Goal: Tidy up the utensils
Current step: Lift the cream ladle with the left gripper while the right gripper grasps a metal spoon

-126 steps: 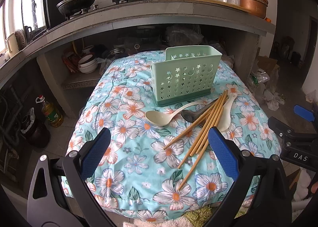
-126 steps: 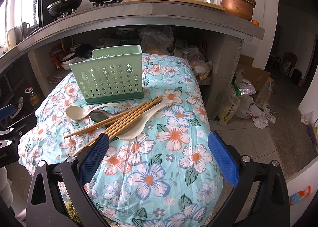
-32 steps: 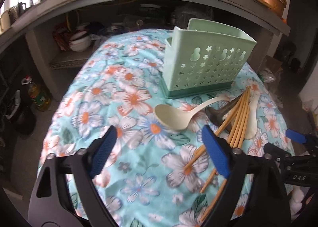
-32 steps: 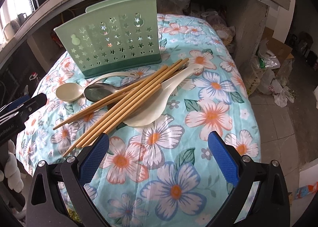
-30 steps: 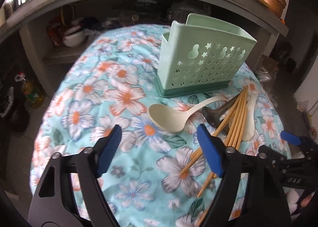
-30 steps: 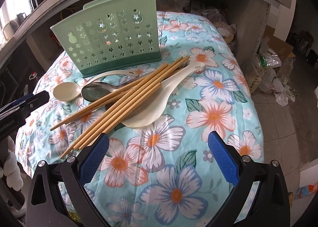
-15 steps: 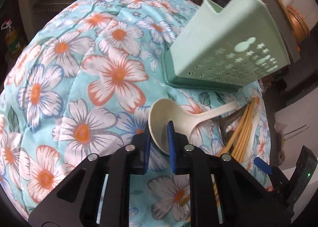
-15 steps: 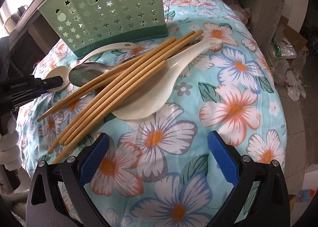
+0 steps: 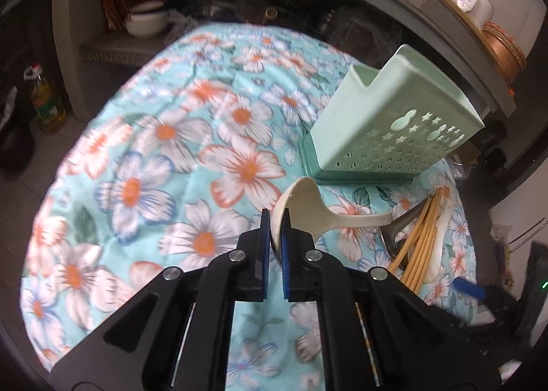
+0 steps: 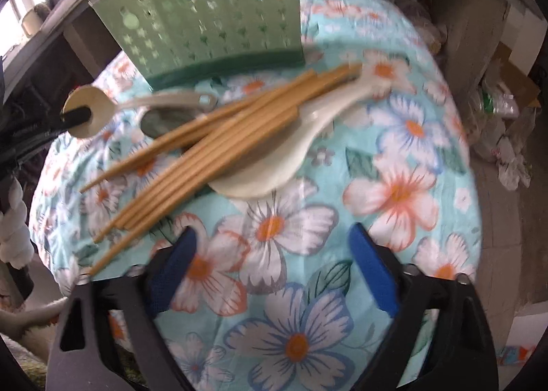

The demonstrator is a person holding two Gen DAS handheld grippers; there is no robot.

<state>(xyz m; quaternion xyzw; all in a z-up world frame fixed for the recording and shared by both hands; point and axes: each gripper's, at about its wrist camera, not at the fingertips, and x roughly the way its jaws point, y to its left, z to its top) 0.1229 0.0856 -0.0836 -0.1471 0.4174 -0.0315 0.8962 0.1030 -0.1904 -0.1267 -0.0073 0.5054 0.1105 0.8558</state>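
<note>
The left gripper point(image 9: 275, 237) angles steeply down over a quilted cloth point(image 9: 137, 158) printed with flowers, its blue pads clamped on the bowl of a cream plastic spoon point(image 9: 298, 206). The spoon's curved handle runs off to the gripper's right. Beyond the tips and to their right stands a pale green plastic holder point(image 9: 394, 130), boxy, pierced with star-shaped holes.

The right gripper point(image 10: 270, 264) also tilts downward, its jaws wide but closing, with only flowered cloth between them. Just ahead of it lie smooth wooden chopsticks point(image 10: 219, 137) in a loose bundle across a broad white paddle point(image 10: 274, 168). A dark metal spoon point(image 10: 161, 120) lies beyond the bundle, in front of the holder.
</note>
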